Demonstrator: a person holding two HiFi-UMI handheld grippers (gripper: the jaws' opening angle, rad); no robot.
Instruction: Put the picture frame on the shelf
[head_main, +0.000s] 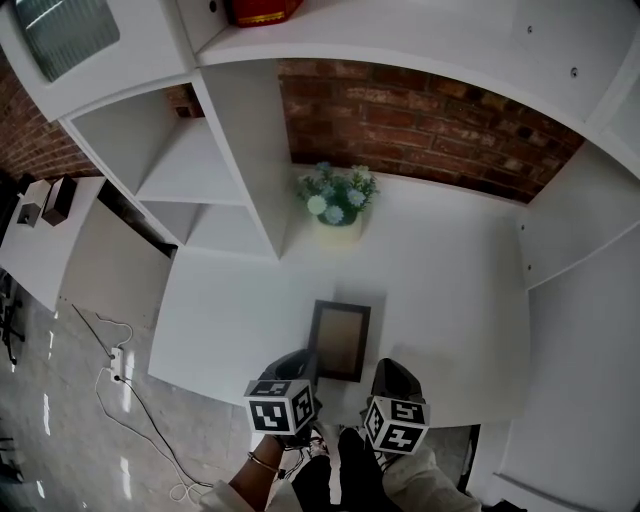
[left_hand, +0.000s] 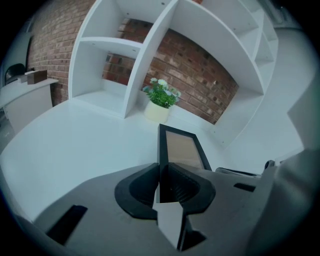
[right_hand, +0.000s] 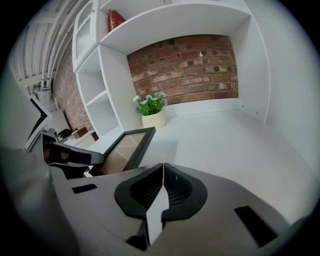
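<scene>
Picture frame (head_main: 339, 340), in line ahead of the left gripper (left_hand: 164, 170): black rim, tan-brown panel.
Left gripper and right gripper (right_hand: 162, 170): grey bodies, black ribbed jaw pads.
Marker cubes (head_main: 281, 405): white, black square patterns.
Table (head_main: 450, 300) and shelf unit (head_main: 240, 150) beyond the grippers: plain white.
Wall (head_main: 430, 125) behind: red-brown brick, pale mortar lines.
Plant (head_main: 337, 193) past the frame: green leaves, white and pale blue blooms, cream pot.
</scene>
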